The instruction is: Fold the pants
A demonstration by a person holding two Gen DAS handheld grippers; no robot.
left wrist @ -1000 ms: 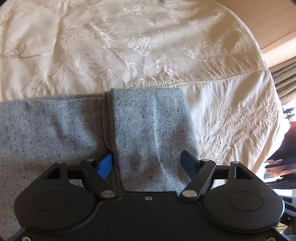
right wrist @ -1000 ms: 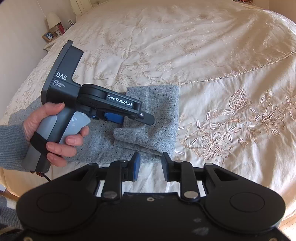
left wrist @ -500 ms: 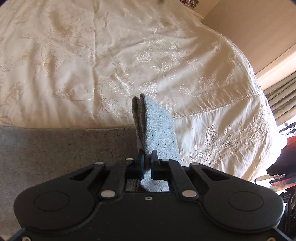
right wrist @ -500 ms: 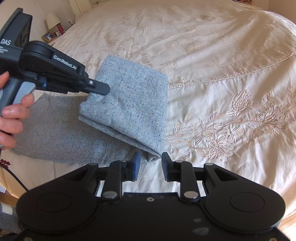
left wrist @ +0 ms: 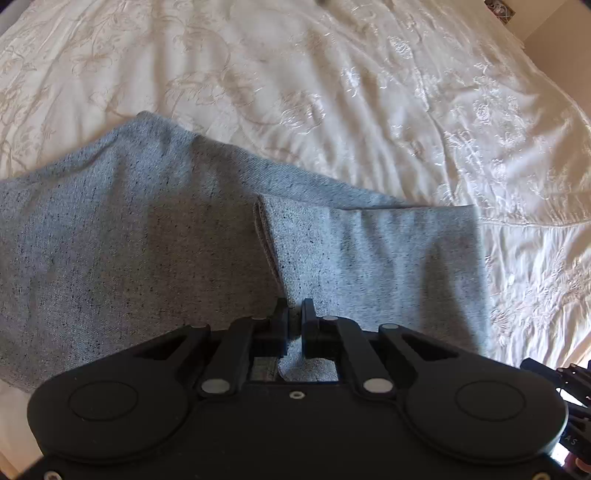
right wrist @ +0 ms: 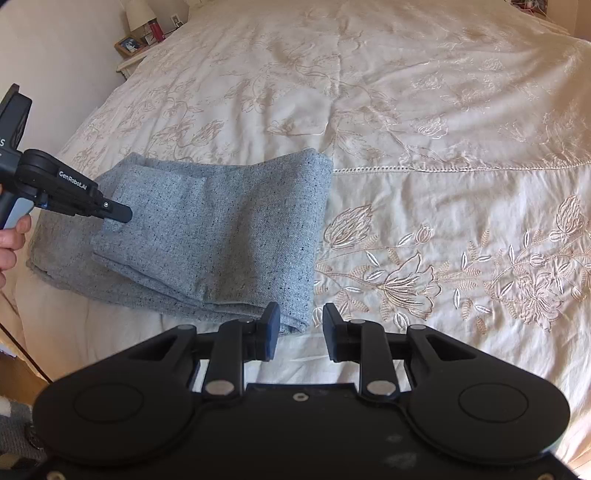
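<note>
Bedspread point(right wrist: 424, 122) bears pants point(right wrist: 221, 236) (left gripper point(left wrist: 294, 319) pinching).

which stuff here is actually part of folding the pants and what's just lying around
Part of the job:
- grey pants, partly folded on the bedspread
- left gripper, shut on the pants' folded-over end
- right gripper, open, holding nothing

Just lying about:
- lamp on the bedside table
- framed photo beside it
- red item, too small to identify
</note>
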